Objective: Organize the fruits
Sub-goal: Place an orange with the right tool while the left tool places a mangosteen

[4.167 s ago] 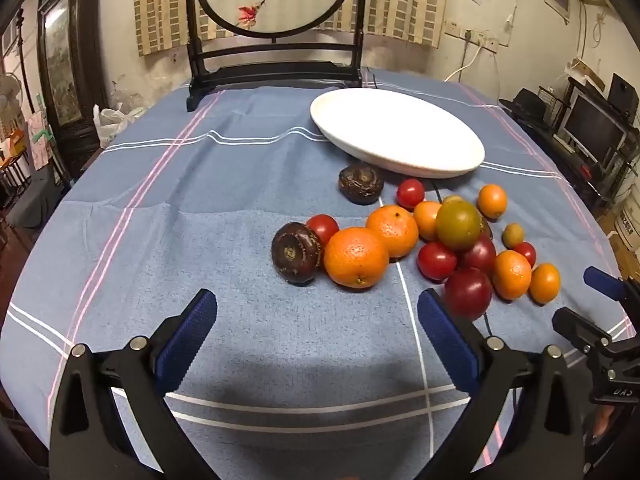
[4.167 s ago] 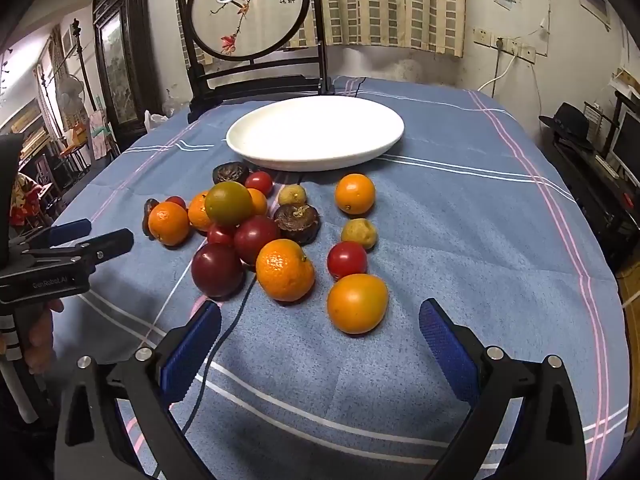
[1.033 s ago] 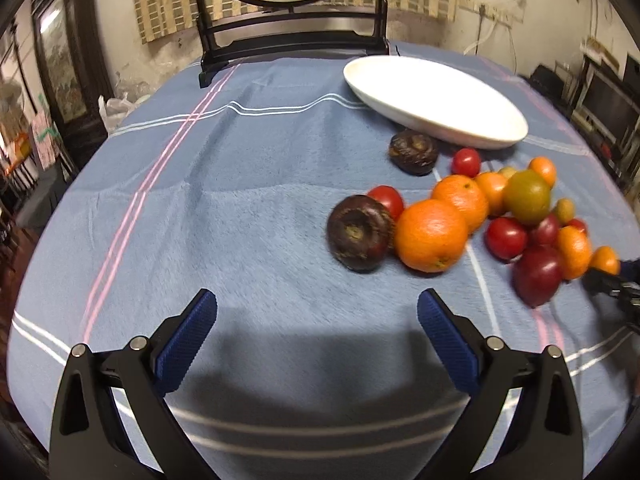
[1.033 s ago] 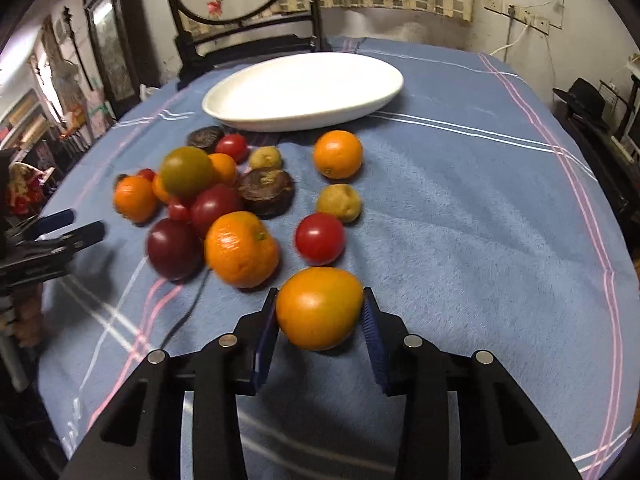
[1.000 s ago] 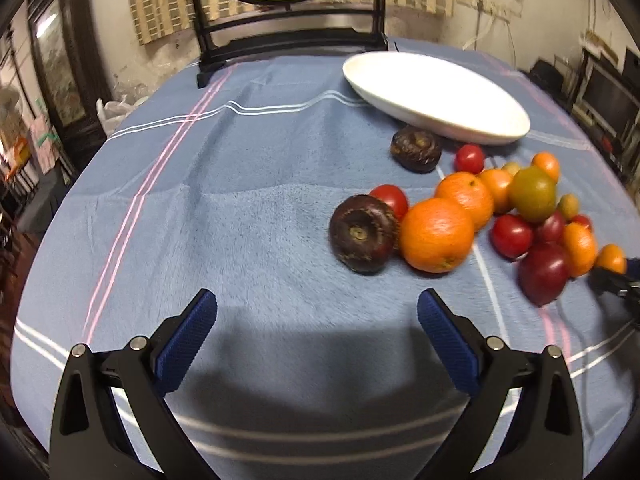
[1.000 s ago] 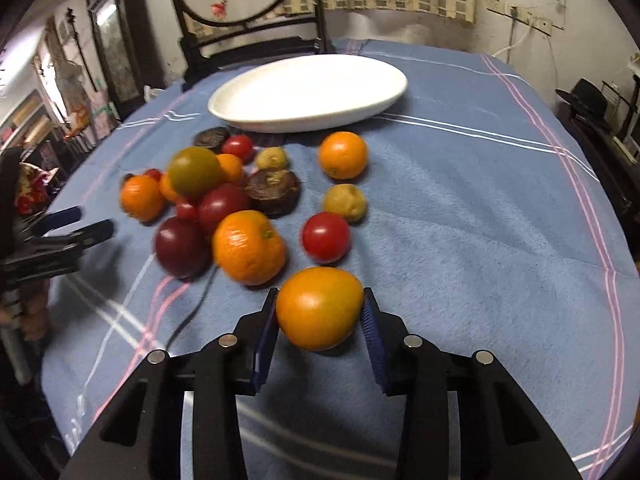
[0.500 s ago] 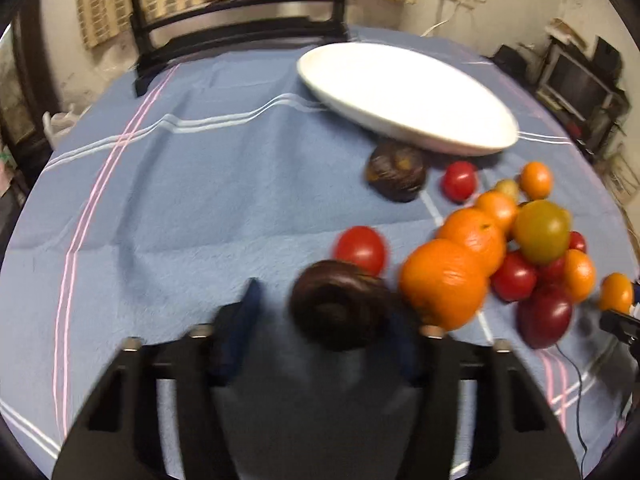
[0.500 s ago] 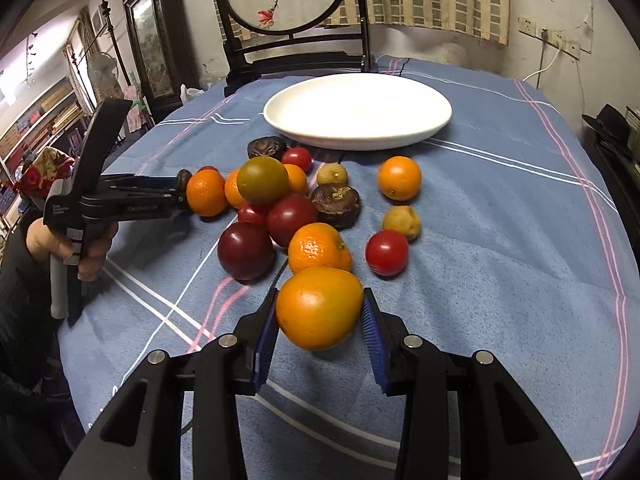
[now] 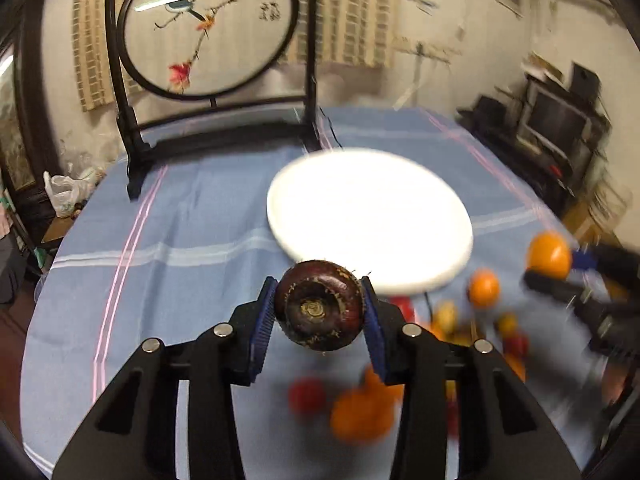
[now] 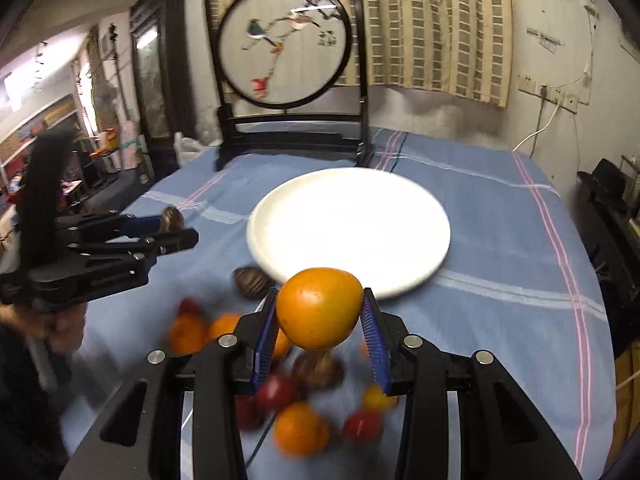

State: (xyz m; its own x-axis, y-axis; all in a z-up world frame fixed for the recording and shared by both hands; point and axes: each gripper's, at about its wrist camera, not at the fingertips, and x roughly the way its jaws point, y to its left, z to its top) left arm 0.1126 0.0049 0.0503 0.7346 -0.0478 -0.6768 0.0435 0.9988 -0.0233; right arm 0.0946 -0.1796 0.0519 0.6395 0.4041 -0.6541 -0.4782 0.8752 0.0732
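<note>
Left wrist view: your left gripper (image 9: pixel 319 316) clamps a dark purple fruit (image 9: pixel 319 305); your right gripper (image 10: pixel 320 330) clamps an orange fruit (image 10: pixel 319 307). Both hover near the bare white plate (image 10: pixel 348 226); the remaining fruits (image 10: pixel 300 428) lie on the blue tablecloth (image 10: pixel 500 320).

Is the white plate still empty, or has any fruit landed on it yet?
Empty. The white plate shows only bare surface in both views; the orange and the dark fruit sit clamped in hand-held grippers.
</note>
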